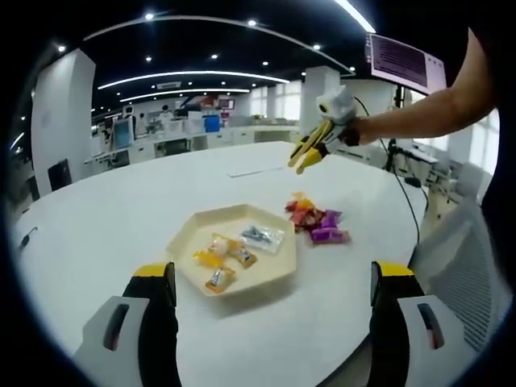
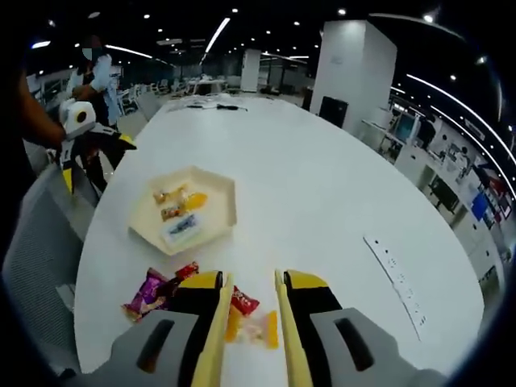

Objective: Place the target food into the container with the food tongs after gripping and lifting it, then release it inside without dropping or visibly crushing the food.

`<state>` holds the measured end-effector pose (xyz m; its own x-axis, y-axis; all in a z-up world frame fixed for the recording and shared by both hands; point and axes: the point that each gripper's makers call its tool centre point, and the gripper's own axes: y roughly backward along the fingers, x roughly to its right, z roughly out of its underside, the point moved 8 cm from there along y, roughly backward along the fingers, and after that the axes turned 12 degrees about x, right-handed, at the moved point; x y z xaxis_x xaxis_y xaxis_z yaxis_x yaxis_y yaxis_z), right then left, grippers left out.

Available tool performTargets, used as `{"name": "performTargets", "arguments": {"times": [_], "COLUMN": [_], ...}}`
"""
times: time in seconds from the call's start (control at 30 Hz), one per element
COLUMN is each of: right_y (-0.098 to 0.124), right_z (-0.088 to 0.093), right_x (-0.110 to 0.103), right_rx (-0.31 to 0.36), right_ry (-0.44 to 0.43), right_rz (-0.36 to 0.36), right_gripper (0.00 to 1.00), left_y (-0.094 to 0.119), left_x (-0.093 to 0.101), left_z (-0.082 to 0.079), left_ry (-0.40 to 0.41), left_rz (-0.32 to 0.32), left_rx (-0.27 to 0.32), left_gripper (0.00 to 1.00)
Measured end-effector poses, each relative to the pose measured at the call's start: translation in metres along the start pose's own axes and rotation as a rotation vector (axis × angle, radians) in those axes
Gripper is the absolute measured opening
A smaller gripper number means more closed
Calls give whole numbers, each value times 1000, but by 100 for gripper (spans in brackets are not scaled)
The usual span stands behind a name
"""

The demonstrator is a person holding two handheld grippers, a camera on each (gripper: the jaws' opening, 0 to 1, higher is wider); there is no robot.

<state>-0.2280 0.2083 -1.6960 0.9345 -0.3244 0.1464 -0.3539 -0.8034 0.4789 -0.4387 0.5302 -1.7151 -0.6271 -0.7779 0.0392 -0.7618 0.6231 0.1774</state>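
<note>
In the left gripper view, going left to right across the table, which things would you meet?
Cream hexagonal tray holding wrapped sweets → loose pile of wrapped snacks on the white table. Above the pile hangs the right tool.

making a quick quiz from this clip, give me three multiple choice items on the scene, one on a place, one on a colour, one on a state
1. Where does the pile of loose wrapped snacks lie?
A. on the white table beside the tray
B. inside the tray
C. on a chair

2. What colour is the hexagonal plastic tray?
A. blue
B. pale cream
C. black

3. How do the jaws of the left gripper stand?
A. shut on a snack
B. shut and empty
C. wide apart

Answers:
1. A, the pile rests on the white table, clear of the tray's rim.
2. B, its rim and floor are cream.
3. C, the jaws are far apart, with nothing between them.
</note>
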Motion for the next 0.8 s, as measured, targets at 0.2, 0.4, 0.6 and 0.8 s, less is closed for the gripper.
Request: {"name": "performTargets", "arguments": {"times": [0.2, 0.4, 0.6, 0.8], "right_y": [-14, -20, -27, -35], "right_z": [20, 31, 41, 47], "right_x": [0, -1, -3, -4], "right_rx": [-27, -55, -98, -121], "right_ry": [-13, -12, 12, 21], "right_rz": [-10, -32, -57, -71], "right_gripper": [29, 29, 29, 29], "left_y": [0, 0, 0, -1], "left_x": [0, 0, -3, 0], "left_z": [1, 1, 1, 3], "left_ry": [4, 10, 17, 9], "left_rz": [-1, -3, -17, -1], "left_rx": [-7, -9, -3, -17], "left_gripper": [97, 96, 96, 96]}}
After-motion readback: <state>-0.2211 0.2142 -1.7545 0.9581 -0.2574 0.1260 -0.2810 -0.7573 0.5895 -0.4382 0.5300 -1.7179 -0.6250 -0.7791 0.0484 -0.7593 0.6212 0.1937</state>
